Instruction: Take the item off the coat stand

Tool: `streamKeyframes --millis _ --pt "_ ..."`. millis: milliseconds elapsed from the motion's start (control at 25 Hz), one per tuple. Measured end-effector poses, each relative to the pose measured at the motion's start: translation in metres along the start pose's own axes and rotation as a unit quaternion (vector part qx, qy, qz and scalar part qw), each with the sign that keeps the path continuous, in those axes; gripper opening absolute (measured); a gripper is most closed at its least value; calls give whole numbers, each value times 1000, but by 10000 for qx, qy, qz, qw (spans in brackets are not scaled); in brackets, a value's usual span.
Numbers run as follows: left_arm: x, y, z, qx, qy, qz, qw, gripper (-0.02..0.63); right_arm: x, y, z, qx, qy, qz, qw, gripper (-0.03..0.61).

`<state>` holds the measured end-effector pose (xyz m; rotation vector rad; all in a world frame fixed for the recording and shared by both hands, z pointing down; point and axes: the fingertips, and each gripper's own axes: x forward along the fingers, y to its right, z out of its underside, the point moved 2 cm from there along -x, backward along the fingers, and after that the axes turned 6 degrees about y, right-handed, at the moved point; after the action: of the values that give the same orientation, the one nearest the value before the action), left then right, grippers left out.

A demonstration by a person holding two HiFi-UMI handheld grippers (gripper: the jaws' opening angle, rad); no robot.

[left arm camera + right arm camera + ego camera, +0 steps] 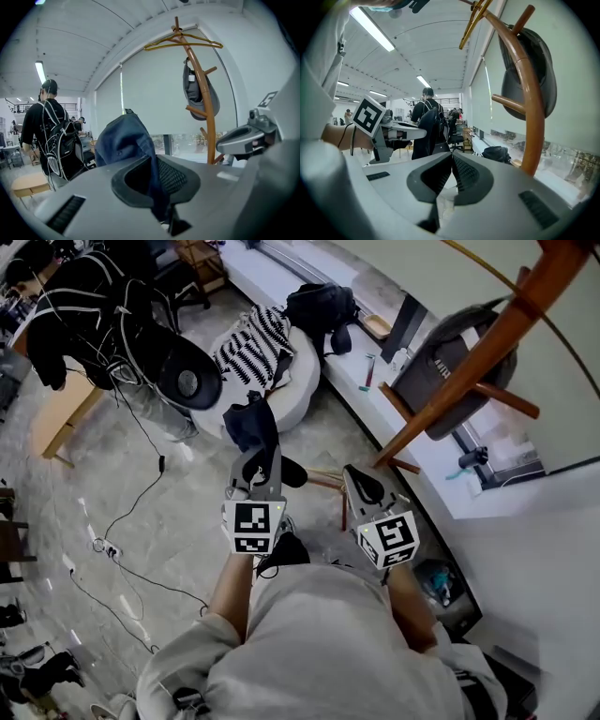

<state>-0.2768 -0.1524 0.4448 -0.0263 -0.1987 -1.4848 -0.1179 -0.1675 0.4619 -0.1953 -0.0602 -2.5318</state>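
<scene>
A dark blue cap [123, 140] of soft cloth is pinched between the jaws of my left gripper [152, 161]. In the head view it [250, 424] stands up from the left gripper [256, 461], off the stand. The wooden coat stand [202, 89] rises to the right with a grey bag-like item [198, 93] on a peg and a yellow hanger [183, 43] on top. My right gripper [451, 161] is shut on nothing, close to the stand's stem [533, 122]. In the head view the right gripper [355, 476] is beside the left one, and the stand [473, 357] is up at the right.
A white beanbag [292, 390] with a striped cloth [255, 341] and a black backpack [322, 306] lie ahead. A person in black [84, 315] stands at the left by a wooden table [58, 416]. Cables [122, 554] trail over the floor. A white sill [427, 460] runs along the right.
</scene>
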Motion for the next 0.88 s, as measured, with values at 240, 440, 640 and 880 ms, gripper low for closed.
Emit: streamKeyframes --millis 240,440,640,880 --pt "-9 23 8 -151 -75 266 9995 35 -15 -4 2 5 -18 109 9999 5" --pt "-9 57 7 -199 -52 657 9976 35 -47 14 7 49 -65 489 9988 5" --pt "-10 95 10 -208 -102 975 9950 35 -90 39 15 69 -121 969 9952 5" --pt "-15 157 10 -265 -182 1488 9883 35 -155 64 26 160 -119 1579 9873 5"
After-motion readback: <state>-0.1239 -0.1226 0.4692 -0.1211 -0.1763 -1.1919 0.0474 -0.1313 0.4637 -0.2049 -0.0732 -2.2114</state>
